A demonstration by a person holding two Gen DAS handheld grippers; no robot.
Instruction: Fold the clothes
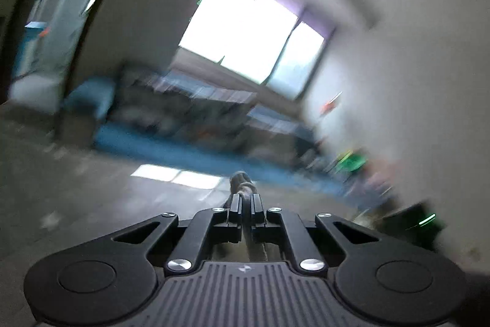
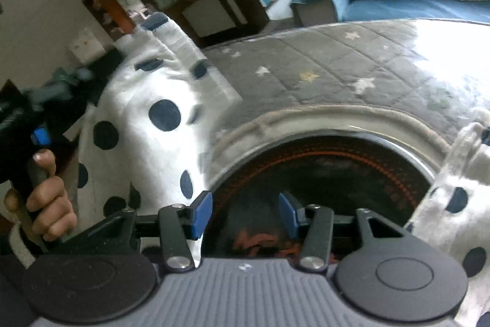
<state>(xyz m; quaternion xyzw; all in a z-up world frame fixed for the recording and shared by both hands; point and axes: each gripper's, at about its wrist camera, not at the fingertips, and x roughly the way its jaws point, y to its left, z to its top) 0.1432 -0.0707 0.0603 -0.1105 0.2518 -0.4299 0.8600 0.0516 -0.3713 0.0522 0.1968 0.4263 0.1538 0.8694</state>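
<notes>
I take the grey quilted star-print mat [image 2: 306, 63] as my landmark, since the white garment with navy polka dots [image 2: 137, 124] is draped at its left end and hangs down past its piped near edge. My left gripper [image 1: 245, 204] has its two black fingers drawn almost together on a thin bunched strip of cloth [image 1: 242, 183]; that wrist view is heavily smeared and points out at a bright window [image 1: 251, 29], so I can't confirm from it which cloth that is, though I'd guess it is an edge of the dotted garment. In the right wrist view my left hand [image 2: 46, 201] grips its tool's handle to the left of the mat, beside the garment's lifted side. My right gripper [image 2: 245, 213] hovers off the mat's near edge with its blue-padded fingers [image 2: 202, 213] spread wide and nothing between them; below it lies only a dark patterned surface with orange lines [image 2: 321, 170]. A second patch of dotted white fabric [image 2: 453, 204] hangs to the right of that gripper. The garment's long axis seems to run along the mat's near edge, left end held and right end loose, so I judge the right gripper must swing rightward to pinch that free portion before any fold can begin.
</notes>
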